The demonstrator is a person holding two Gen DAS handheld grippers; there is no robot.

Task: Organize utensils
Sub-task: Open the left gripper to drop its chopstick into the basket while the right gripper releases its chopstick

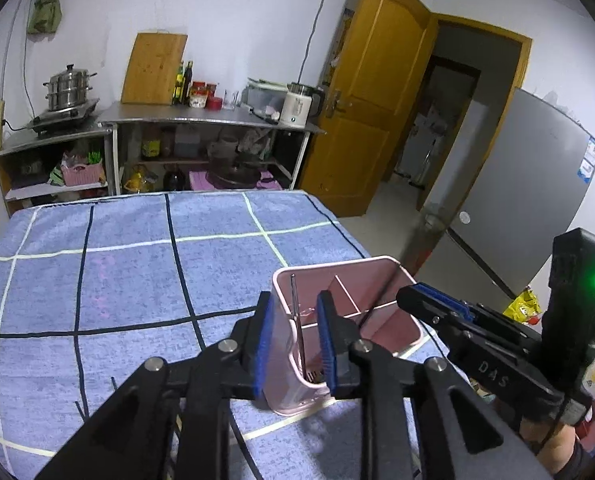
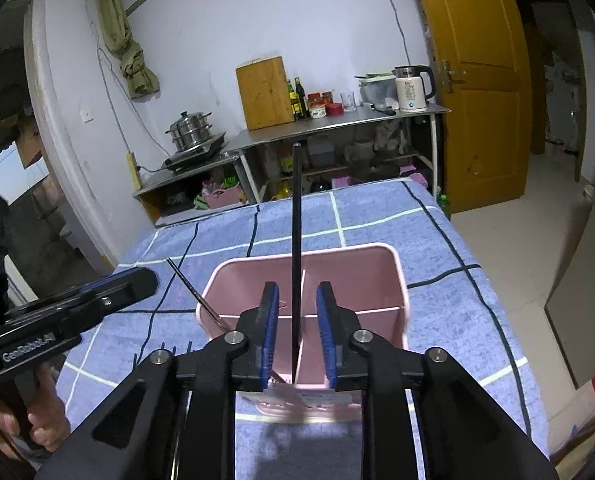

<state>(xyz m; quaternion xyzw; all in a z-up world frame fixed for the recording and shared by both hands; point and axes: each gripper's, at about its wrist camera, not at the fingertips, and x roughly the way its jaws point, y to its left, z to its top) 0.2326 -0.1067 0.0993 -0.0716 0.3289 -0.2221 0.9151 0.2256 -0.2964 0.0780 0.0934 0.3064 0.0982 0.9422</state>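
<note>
Here, two hand-held grippers hover over a pink plastic utensil caddy (image 2: 361,280) standing on a blue checked cloth-covered table (image 1: 117,264).

Left gripper (image 1: 295,336): blue pads parted, a thin metal chopstick (image 1: 298,320) standing free between them in the caddy's corner compartment. Right gripper (image 2: 296,336): pads likewise parted, clear of the upright black chopstick (image 2: 296,240) that stands against the caddy's divider.

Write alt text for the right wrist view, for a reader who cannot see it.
The right gripper hangs open over a pink divided holder on a blue checked cloth, a black chopstick standing upright between its pads, untouched. The left gripper sits at left, beside a thin utensil leaning in the holder.
</note>
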